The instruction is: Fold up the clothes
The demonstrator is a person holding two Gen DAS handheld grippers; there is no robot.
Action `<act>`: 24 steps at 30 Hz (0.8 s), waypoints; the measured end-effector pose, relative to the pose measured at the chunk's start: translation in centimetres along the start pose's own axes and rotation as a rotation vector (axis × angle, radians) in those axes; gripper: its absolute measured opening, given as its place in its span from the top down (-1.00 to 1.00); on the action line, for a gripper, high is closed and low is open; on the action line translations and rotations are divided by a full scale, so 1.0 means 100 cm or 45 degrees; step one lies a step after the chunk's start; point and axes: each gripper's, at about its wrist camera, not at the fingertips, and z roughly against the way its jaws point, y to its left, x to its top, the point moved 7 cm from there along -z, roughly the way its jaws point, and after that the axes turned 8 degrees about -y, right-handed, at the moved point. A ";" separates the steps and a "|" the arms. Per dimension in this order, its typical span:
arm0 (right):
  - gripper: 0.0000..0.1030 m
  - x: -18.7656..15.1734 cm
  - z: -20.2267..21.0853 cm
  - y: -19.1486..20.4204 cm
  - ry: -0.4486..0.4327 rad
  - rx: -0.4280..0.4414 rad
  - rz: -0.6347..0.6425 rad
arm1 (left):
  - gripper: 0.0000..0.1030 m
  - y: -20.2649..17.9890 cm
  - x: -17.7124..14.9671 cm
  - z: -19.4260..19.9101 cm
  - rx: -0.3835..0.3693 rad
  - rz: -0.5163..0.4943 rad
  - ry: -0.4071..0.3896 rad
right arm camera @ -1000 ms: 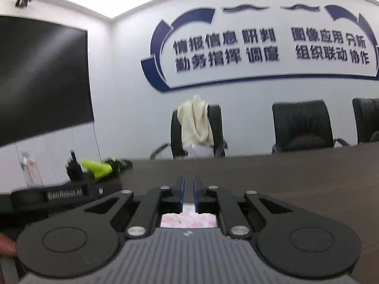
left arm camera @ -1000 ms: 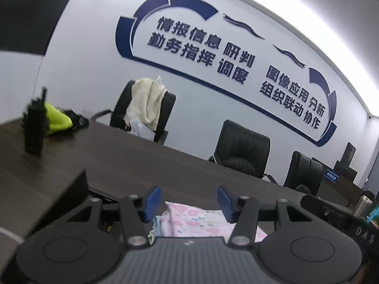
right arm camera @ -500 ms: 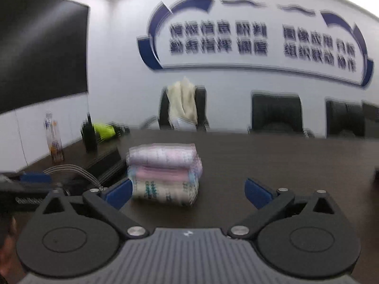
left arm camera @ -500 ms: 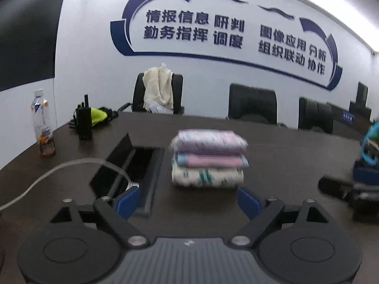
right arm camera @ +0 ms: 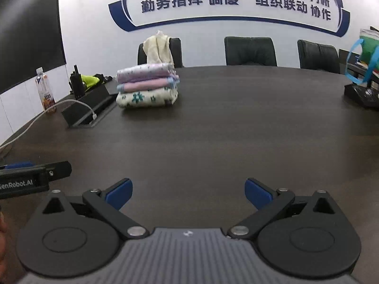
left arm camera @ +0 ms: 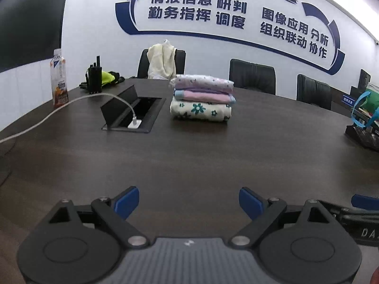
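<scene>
Three folded garments stacked (left arm camera: 202,100) (right arm camera: 146,87) toward the far edge of the dark surface (left arm camera: 213,156) (right arm camera: 213,130), well apart from both tongs: dotted lilac on top, pink with blue trim in the middle, white with teal flowers at the bottom. Just beside the stack, an open cable hatch (left arm camera: 133,114) with a white cable (left arm camera: 71,105) plugged in. Near the left edge, a bottle (left arm camera: 59,78). Left tongs (left arm camera: 188,203) spread wide, nothing between the blue pads. Right tongs (right arm camera: 188,191) likewise spread, empty, over bare surface.
</scene>
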 end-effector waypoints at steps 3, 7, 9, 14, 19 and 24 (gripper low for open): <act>-1.00 -0.007 0.003 0.002 -0.001 -0.024 0.024 | -0.77 0.002 -0.009 -0.003 0.025 0.009 0.033; -1.00 -0.018 -0.003 -0.002 0.028 -0.069 0.046 | -0.77 0.003 -0.016 -0.007 0.054 -0.015 0.053; -1.00 -0.023 -0.007 -0.005 0.047 -0.073 0.037 | -0.77 0.003 -0.020 -0.013 0.055 -0.018 0.077; -1.00 -0.026 -0.014 -0.009 0.081 -0.080 0.014 | -0.78 0.003 -0.026 -0.025 0.049 -0.016 0.138; -1.00 -0.026 -0.023 -0.007 0.124 -0.096 0.033 | -0.91 -0.004 -0.028 -0.030 0.027 -0.057 0.153; -1.00 -0.026 -0.032 -0.005 0.163 -0.124 0.058 | -0.99 -0.008 -0.029 -0.033 0.017 -0.082 0.165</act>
